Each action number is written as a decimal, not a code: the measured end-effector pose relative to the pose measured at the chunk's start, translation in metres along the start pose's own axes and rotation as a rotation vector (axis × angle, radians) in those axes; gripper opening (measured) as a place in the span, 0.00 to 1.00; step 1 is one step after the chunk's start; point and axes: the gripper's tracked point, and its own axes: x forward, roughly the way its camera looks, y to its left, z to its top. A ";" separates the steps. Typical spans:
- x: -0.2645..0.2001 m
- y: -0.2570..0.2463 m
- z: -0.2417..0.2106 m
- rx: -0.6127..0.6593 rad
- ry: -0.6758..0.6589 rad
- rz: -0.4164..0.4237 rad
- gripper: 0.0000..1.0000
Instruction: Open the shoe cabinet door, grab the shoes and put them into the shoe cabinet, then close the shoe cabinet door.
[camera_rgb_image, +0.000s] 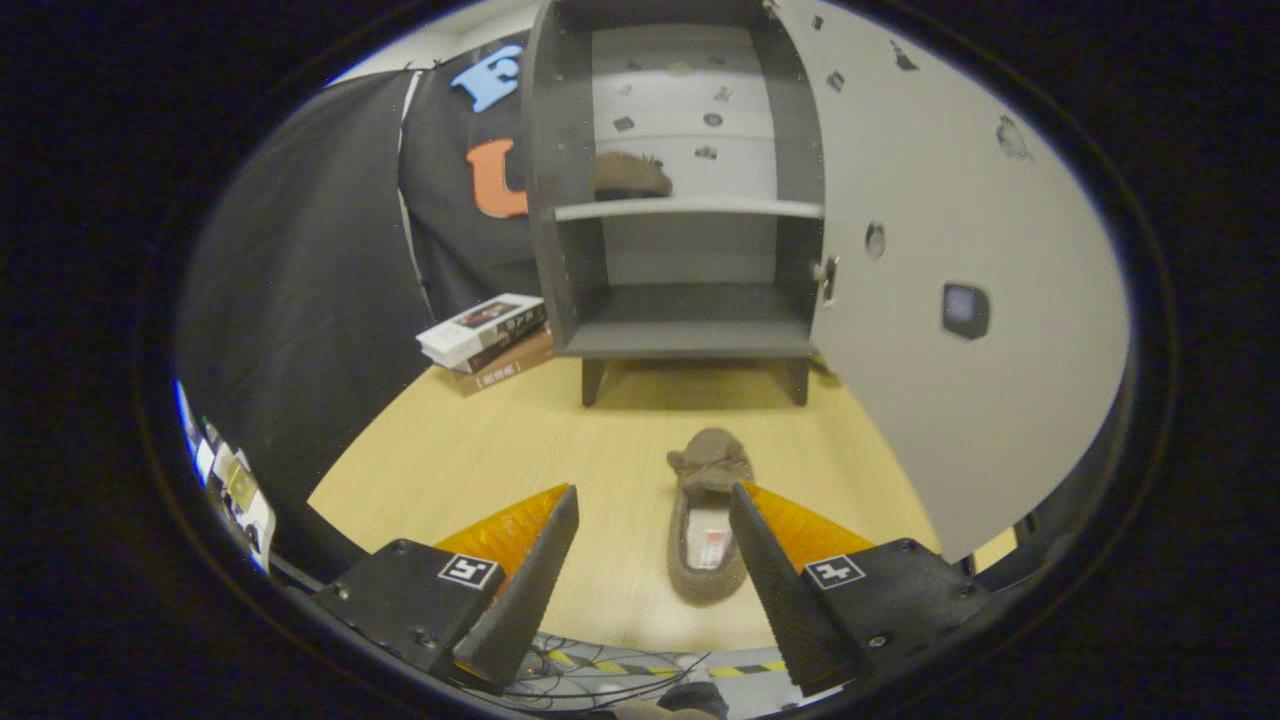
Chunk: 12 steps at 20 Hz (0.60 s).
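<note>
Brown and fuzzy, a slipper (706, 530) lies on the pale wooden floor (480, 450), its toe pointing away toward the cabinet (560, 200) and its heel nearest the gripper (652, 492). A small label shows inside it. The gripper's two fingers are spread wide apart and hold nothing; the slipper sits in the gap between them, much closer to the right finger, whose tip appears to overlap the slipper's right edge, though contact cannot be told from this angle. The left finger is well apart from it.

Farther off stands the dark grey cabinet on short legs, open at the front. Its door (960, 300) is swung out to the right and reaches nearer than the cabinet itself, with a dark square knob (965, 310) on its pale face. A light shelf (690, 208) divides the inside. On that shelf, toward the left, rests a second brown slipper (630, 176). The lower compartment beneath it holds nothing visible.

To the left of the cabinet, a small stack of books (488, 342) lies on the floor, just beside the cabinet's near left corner. Behind them hangs the black cloth wall (300, 300).
</note>
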 end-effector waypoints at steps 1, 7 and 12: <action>0.015 -0.002 -0.009 0.024 0.043 0.003 0.96; 0.095 -0.019 -0.033 0.075 0.166 -0.021 0.96; 0.135 -0.025 -0.022 0.090 0.198 -0.013 0.96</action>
